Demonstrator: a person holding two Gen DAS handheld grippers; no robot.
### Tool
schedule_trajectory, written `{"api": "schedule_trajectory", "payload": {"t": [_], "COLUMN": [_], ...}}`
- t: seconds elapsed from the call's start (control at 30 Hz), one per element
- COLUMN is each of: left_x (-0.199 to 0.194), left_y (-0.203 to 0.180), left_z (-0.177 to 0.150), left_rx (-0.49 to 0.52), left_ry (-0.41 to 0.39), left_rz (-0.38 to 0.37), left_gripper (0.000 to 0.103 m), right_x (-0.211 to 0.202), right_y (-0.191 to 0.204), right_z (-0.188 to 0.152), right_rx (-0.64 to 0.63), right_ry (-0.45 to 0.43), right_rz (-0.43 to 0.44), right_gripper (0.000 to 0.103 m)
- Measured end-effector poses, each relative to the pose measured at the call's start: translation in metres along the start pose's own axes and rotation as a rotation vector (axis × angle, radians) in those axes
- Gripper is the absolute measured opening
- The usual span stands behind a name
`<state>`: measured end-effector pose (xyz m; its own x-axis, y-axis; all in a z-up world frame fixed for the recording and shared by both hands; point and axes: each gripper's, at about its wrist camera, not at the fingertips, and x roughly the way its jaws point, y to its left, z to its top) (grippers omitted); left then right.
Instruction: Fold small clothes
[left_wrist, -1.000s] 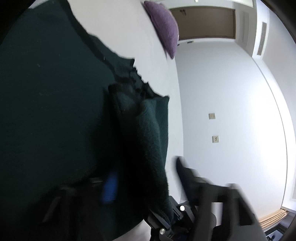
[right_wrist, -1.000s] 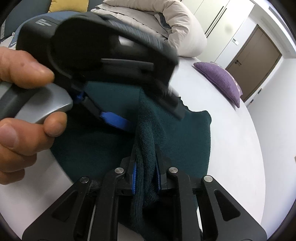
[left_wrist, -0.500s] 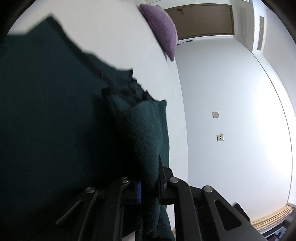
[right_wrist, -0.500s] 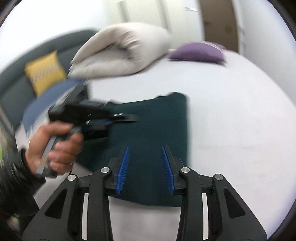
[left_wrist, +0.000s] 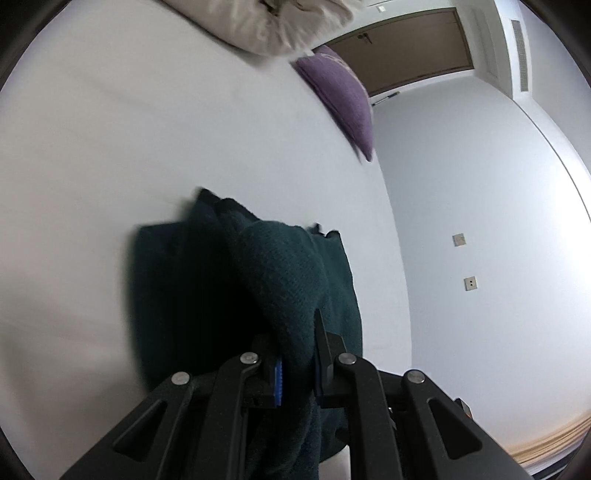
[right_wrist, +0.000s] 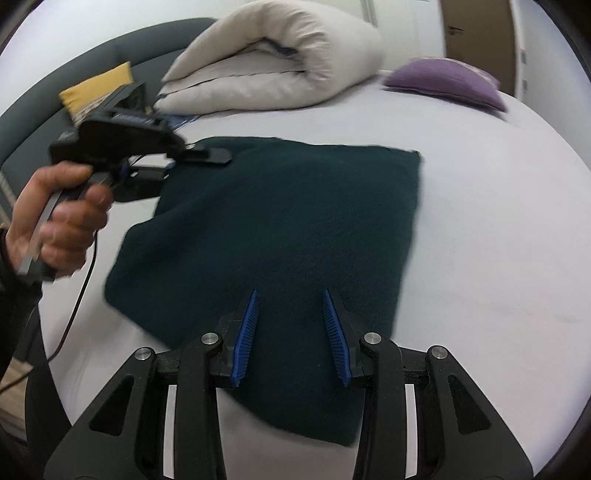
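The dark green knit garment (right_wrist: 280, 236) lay spread on the white bed (right_wrist: 498, 258), folded into a rough rectangle, its far edge toward the rolled cream duvet (right_wrist: 273, 62). You had one corner of it lifted: in the left wrist view a bunched fold of the knit (left_wrist: 284, 280) rose off the sheet and ran straight down between the fingers of your left claw (left_wrist: 297, 373). That claw was pinched nearly closed on the fabric, blue pad on one side, black finger on the other, cloth squeezed between. From the right wrist view your left hand (right_wrist: 55, 221) gripped the handle of that tool at the garment's left far corner, a black cable (right_wrist: 79, 295) trailing down from it.

Your right claw (right_wrist: 290, 336) hovered over the near edge of the garment with its blue pads (right_wrist: 245, 332) parted; its jaws had just been opening, and nothing sat between them, only the flat knit below.

Further out, a purple cushion (right_wrist: 443, 83) rested at the bed's far right near a brown door (left_wrist: 402, 48). A yellow cushion (right_wrist: 99, 85) leaned on the grey headboard (right_wrist: 48, 85) at left.
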<state>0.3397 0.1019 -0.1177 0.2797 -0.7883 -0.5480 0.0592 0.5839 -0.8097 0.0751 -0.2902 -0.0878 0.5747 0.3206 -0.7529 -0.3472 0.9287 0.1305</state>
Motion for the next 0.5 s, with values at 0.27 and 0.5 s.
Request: {"api": "schedule_trajectory", "payload": {"t": [0.27,0.5], "left_x": [-0.01,-0.014], "left_y": [0.031,0.071], "left_z": [0.009,-0.006], "left_rx": [-0.037,-0.13], "left_ry": [0.003,-0.07], "left_rz": [0.048,0.077], "left_gripper": [0.013,0.021], "right_x": [0.042,0.052], "right_y": [0.05,0.05], "right_z": [0.002,-0.016], "right_rx": [-0.072,-0.005], "right_ry": [0.064,0.081], "right_rz": [0.018,0.083], "right_gripper": [0.036,0.036]}}
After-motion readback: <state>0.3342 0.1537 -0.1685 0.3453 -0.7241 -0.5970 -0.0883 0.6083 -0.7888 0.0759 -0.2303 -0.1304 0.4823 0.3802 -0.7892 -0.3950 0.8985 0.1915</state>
